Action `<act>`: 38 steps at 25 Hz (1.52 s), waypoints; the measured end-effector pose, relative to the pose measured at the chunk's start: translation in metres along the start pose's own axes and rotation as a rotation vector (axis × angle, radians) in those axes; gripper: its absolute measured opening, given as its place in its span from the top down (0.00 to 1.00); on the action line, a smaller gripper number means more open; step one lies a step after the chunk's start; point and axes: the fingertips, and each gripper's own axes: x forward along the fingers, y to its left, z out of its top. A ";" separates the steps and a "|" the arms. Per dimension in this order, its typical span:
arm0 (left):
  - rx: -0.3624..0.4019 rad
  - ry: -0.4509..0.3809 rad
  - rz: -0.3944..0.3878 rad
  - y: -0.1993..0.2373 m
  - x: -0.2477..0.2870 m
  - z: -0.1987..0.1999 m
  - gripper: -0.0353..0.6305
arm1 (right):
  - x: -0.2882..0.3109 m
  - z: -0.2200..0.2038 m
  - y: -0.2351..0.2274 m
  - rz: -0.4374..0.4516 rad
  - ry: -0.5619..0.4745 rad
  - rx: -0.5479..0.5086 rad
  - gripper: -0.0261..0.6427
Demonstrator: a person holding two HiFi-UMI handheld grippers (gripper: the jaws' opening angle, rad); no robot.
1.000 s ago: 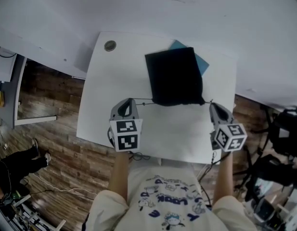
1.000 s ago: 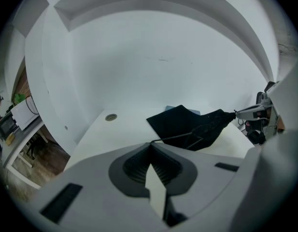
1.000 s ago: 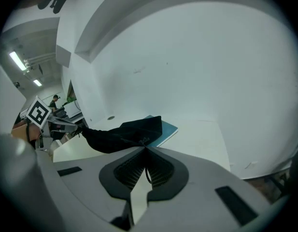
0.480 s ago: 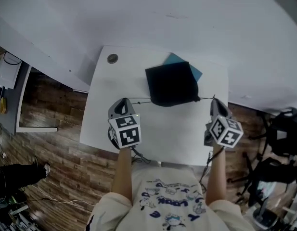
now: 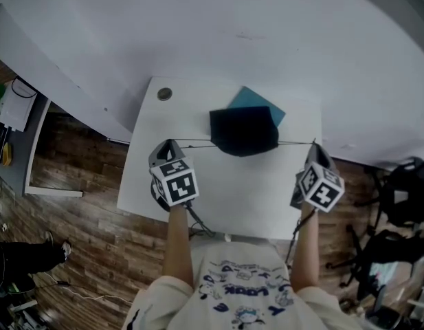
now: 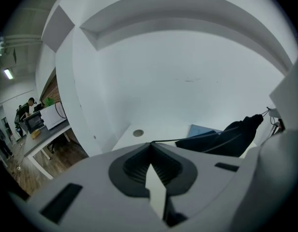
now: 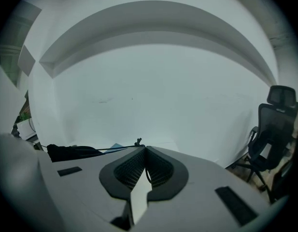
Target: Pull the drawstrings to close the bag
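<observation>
A black drawstring bag (image 5: pixel 244 130) lies on the white table (image 5: pixel 225 184), its mouth gathered at the near side. Two thin cords run taut from it to either side. My left gripper (image 5: pixel 169 143) is shut on the left drawstring (image 5: pixel 194 141), to the bag's left. My right gripper (image 5: pixel 315 145) is shut on the right drawstring (image 5: pixel 294 142), at the table's right edge. In the left gripper view the bag (image 6: pixel 226 137) hangs to the right with the drawstring (image 6: pixel 165 141) pinched at the jaw tips. In the right gripper view the bag (image 7: pixel 71 152) sits far left and the drawstring (image 7: pixel 117 149) ends in a knot.
A blue sheet (image 5: pixel 256 106) lies under the bag's far side. A round cable grommet (image 5: pixel 164 94) sits in the table's far left corner. A white wall stands behind the table. A black office chair (image 5: pixel 404 184) is at the right, over the wooden floor.
Both grippers have drawn apart, left one leftward and right one rightward, pulling the cords taut. The bag's mouth has bunched narrower and the bag looks shorter.
</observation>
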 end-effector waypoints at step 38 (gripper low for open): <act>-0.035 -0.069 -0.143 -0.029 -0.017 0.022 0.94 | -0.025 -0.014 0.016 -0.032 0.036 0.004 0.96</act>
